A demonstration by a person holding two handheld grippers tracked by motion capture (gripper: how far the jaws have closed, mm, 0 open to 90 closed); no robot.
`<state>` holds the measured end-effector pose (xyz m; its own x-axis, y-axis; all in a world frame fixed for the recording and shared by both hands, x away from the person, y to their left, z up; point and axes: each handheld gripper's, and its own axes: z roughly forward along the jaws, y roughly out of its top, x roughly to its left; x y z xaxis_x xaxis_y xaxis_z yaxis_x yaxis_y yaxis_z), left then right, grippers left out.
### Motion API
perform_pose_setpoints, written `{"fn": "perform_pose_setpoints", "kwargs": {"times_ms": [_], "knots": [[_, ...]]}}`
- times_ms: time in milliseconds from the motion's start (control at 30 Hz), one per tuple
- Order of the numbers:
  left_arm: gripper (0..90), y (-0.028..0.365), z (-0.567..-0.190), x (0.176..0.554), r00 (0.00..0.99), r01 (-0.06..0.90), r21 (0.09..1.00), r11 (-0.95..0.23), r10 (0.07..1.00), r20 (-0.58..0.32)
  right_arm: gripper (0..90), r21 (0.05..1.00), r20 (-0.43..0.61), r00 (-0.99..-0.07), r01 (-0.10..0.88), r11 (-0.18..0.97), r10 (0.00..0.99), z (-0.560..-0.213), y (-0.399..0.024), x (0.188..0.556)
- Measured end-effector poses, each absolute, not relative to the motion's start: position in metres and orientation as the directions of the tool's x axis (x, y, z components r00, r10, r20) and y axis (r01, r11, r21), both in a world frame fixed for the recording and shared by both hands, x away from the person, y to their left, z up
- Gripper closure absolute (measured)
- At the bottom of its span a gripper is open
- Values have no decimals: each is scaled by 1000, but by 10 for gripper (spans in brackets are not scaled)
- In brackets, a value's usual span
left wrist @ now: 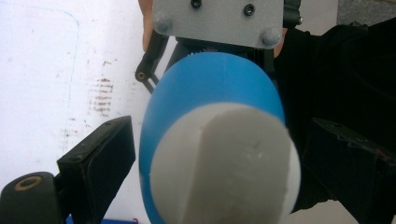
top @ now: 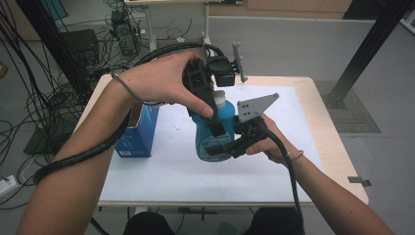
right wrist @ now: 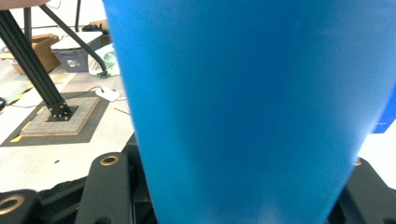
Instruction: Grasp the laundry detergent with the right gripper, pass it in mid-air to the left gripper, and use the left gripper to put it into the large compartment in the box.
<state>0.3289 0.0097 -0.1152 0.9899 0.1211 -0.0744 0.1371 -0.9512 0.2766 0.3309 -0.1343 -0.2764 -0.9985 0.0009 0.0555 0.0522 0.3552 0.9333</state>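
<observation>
A: Where's the blue bottle point(top: 211, 133)?
B: Above the white worktop point(top: 161, 171), beside the blue box point(top: 138, 132). Right gripper point(top: 222, 149) has its jaws clamped on the bottle's body.
A: Left gripper point(left wrist: 210, 154)?
B: Over the white cap point(left wrist: 224, 163). Jaws stand wide, one each side of the cap, with daylight showing, pads not pressing.

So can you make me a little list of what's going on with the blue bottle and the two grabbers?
bottle: blue bottle with a white cap, held up above the table
right gripper: shut on the bottle's body
left gripper: comes down from above, jaws either side of the cap, gaps showing
nearby: blue box standing on the white mat
</observation>
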Motion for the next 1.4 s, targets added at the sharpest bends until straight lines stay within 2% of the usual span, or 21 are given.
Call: {"fn": "perform_pose_setpoints", "kwargs": {"times_ms": [1400], "knots": [[96, 9, -112, 328, 990, 139, 271, -952, 128, -59, 424, 935, 59, -998, 53, 350, -6, -275, -136, 331]]}}
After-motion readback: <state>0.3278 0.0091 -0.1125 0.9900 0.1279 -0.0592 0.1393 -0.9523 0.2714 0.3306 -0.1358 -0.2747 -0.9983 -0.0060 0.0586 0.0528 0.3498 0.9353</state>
